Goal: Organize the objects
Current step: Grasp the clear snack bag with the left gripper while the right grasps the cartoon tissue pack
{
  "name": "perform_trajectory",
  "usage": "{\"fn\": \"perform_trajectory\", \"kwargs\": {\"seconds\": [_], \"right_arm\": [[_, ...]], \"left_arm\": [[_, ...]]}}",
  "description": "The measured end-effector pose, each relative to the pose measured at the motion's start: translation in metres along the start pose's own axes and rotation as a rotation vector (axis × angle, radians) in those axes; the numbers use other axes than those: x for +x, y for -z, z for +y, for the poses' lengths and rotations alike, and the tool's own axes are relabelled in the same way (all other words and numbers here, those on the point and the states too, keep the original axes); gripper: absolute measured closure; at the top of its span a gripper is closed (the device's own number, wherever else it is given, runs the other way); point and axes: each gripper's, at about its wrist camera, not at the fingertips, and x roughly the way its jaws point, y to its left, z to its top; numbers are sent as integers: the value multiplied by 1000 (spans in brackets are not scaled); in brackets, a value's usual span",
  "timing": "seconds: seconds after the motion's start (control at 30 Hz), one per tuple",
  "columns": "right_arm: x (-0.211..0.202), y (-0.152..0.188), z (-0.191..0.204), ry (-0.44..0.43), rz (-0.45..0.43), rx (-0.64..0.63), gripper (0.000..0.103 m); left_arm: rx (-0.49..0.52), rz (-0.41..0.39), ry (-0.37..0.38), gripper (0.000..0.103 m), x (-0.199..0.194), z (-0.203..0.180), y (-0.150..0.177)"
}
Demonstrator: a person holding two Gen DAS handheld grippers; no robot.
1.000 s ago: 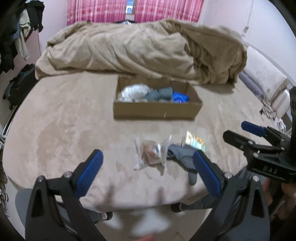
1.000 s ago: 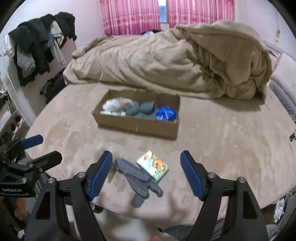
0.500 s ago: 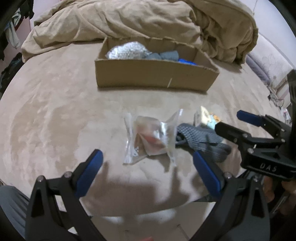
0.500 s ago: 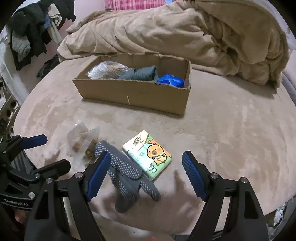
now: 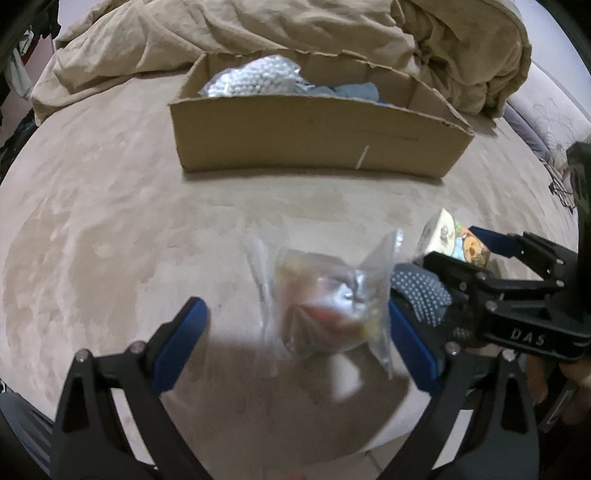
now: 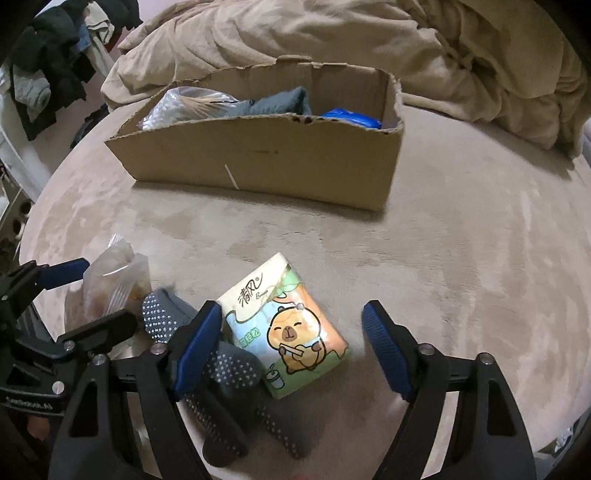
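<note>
While the clear plastic bag lies on the tan bedspread, the left gripper has its blue-padded fingers spread wide on either side of it; the picture is blurred here, so whether a pad touches the bag is hard to say. What is inside the bag looks reddish and brown. Just beside it lies a grey dotted glove, and touching the glove is a tissue pack printed with a cartoon animal. The right gripper is also wide open, its fingers flanking the tissue pack, holding nothing. Farther back stands an open cardboard box with a silvery bag, grey cloth and something blue inside. Behind the box a rumpled blanket is heaped.
</note>
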Motion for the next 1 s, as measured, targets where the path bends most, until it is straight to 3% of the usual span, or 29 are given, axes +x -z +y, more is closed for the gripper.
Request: {"fn": "perform_trajectory", "kwargs": {"seconds": [0.07,0.17,0.43,0.63,1.0], "right_arm": [[1,0,2,-13,-3,-11,36],[2,0,5,-20,1,-21,40],[4,2,8,-18,-7,-59,48],[-13,0,-1,-3,-56,-13,52],[-96,-6,-3,10,-222,33,52]], "left_arm": [[7,13,-3,26,4,-1,1],[30,7,-20,40,2,-5,4],[24,-9,-5,45,-9,-4,7],[22,-48,4,45,-28,-6,4],[11,-151,26,45,-107,-13,0]]}}
